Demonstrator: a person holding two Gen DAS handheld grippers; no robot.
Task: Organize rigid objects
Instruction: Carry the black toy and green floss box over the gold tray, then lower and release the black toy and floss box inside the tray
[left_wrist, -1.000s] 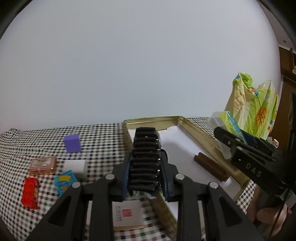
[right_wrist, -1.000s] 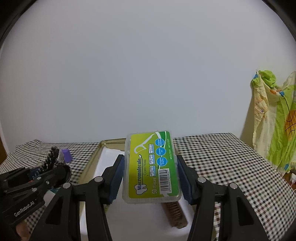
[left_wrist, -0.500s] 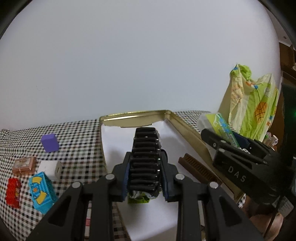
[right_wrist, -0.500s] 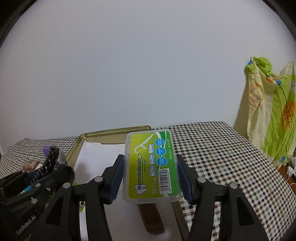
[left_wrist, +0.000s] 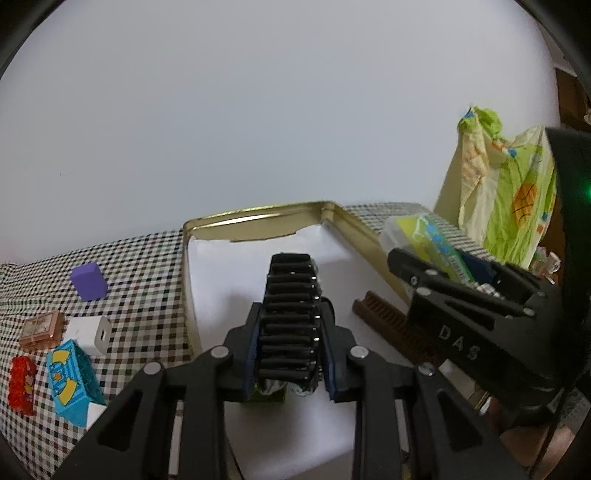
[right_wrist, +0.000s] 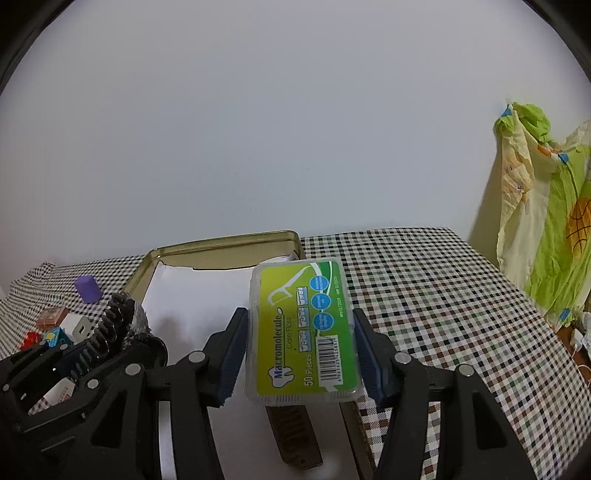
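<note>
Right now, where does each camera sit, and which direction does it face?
Left wrist: sits on the left tongs, looks forward and down into the gold tin; the tongs hold a black ridged object, and the right tongs show at right.
Right wrist: sits on the right tongs, faces the same tin; they hold a floss pick box, and the left tongs show at lower left.
Shared: tin, brown comb, purple block, checkered cloth.
</note>
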